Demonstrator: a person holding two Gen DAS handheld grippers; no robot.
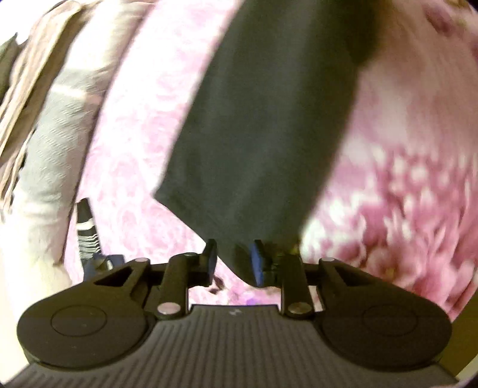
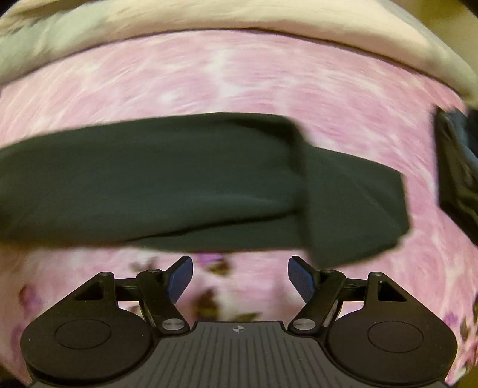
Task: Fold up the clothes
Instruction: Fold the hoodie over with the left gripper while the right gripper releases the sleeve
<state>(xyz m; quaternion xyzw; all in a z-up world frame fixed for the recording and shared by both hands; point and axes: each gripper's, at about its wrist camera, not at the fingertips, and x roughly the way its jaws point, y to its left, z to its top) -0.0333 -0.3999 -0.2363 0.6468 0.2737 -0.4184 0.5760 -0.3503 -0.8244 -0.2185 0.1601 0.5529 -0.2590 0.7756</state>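
A dark green garment [image 1: 263, 125] lies on a pink flowered bedspread [image 1: 140, 143]. In the left wrist view its near corner sits between the blue pads of my left gripper [image 1: 234, 262], which is partly closed with a gap left; the cloth hangs against the right pad [image 1: 257, 262]. In the right wrist view the same garment [image 2: 185, 182] lies folded in a long band with a flap at the right. My right gripper [image 2: 240, 282] is open and empty just in front of its near edge.
A cream and grey blanket [image 1: 50, 125] lies along the left in the left wrist view and across the far side in the right wrist view [image 2: 209, 18]. The other gripper [image 2: 457, 167] shows at the right edge. A striped cable [image 1: 86, 229] runs at the left.
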